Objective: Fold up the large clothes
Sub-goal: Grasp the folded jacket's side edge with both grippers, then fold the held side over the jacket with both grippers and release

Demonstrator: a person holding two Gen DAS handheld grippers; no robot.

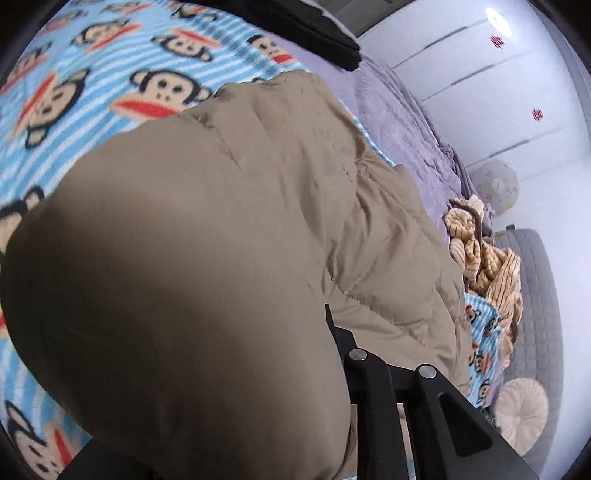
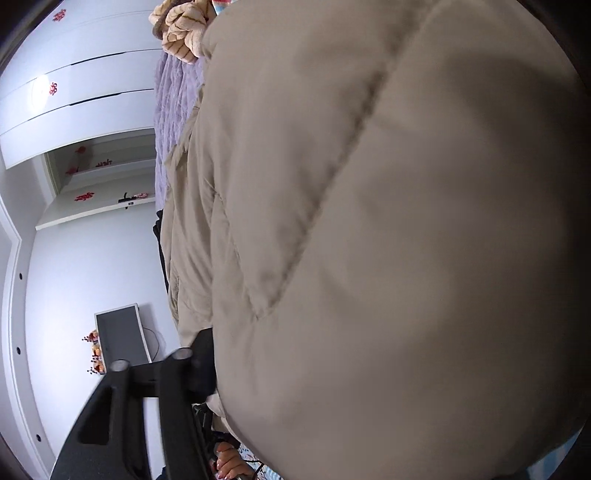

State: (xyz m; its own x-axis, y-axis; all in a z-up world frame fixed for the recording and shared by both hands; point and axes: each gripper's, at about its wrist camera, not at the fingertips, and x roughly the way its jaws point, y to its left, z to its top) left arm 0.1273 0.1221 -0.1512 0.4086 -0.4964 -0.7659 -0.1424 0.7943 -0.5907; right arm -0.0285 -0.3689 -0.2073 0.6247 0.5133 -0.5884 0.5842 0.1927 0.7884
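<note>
A large beige quilted puffer jacket (image 1: 207, 258) lies bunched on a blue monkey-print blanket (image 1: 74, 110) and fills most of both views; it also fills the right wrist view (image 2: 388, 240). My left gripper (image 1: 332, 332) is shut on a fold of the jacket; only its right finger (image 1: 343, 343) shows, the other is under the cloth. My right gripper (image 2: 210, 362) is shut on the jacket's edge, with one black finger (image 2: 201, 365) showing against the fabric.
A purple bedspread (image 1: 399, 122) lies beyond the blanket. A striped tan fleece garment (image 1: 480, 251) is heaped at the right, with a black garment (image 1: 314, 33) at the top. White wardrobe doors (image 1: 480, 74) stand behind. A monitor (image 2: 122, 336) stands by the wall.
</note>
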